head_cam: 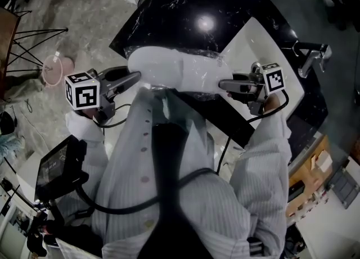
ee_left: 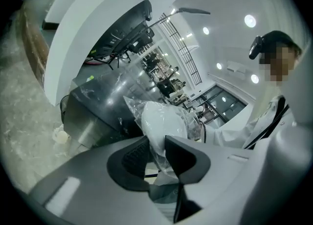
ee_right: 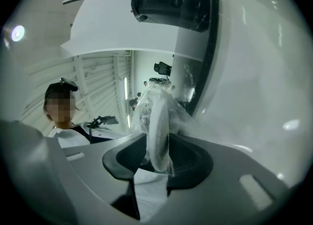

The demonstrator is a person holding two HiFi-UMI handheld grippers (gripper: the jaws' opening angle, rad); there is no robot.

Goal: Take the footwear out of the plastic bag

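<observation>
White footwear [head_cam: 163,66] wrapped in a clear plastic bag [head_cam: 205,75] hangs crosswise in front of my chest, at the near edge of the black counter. My left gripper [head_cam: 136,77] grips its left end. In the left gripper view the jaws [ee_left: 156,148] press on crinkled plastic and the white footwear [ee_left: 164,121] inside it. My right gripper [head_cam: 223,86] holds the opposite end. In the right gripper view the footwear [ee_right: 159,119] stands edge-on in the bag, pinched between the jaws [ee_right: 157,156].
A black counter [head_cam: 185,4] lies beyond the bag. A white sink basin [head_cam: 264,41] with a chrome faucet [head_cam: 312,58] sits at its right. A pink object [head_cam: 53,71] lies on the marbled floor at the left. A dark device [head_cam: 56,165] hangs by my left hip.
</observation>
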